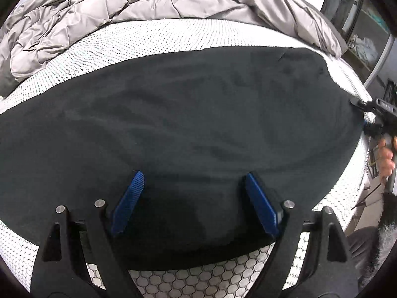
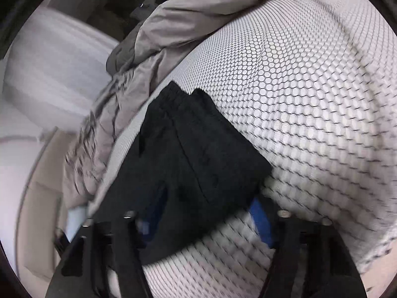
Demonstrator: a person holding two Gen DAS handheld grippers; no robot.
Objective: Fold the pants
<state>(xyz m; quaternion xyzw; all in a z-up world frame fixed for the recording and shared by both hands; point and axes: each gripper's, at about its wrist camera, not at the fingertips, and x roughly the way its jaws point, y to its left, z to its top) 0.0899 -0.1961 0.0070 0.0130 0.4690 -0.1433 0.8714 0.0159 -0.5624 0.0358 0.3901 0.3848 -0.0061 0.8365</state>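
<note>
Left wrist view: left gripper (image 1: 192,196) is hanging wide apart over black pants (image 1: 173,124) lying on the mattress (image 1: 99,49);
Right gripper (image 2: 208,211): fingers are looking wide; blurry, pants edge between them; grip unclear

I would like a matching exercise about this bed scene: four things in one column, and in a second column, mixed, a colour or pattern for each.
Things:
1. pants
2. comforter
3. mattress cover
4. left gripper pads

Colour or pattern:
A. white with a hexagon print
B. blue
C. black
D. grey, crumpled

Pairs: 1-C, 2-D, 3-A, 4-B
</note>
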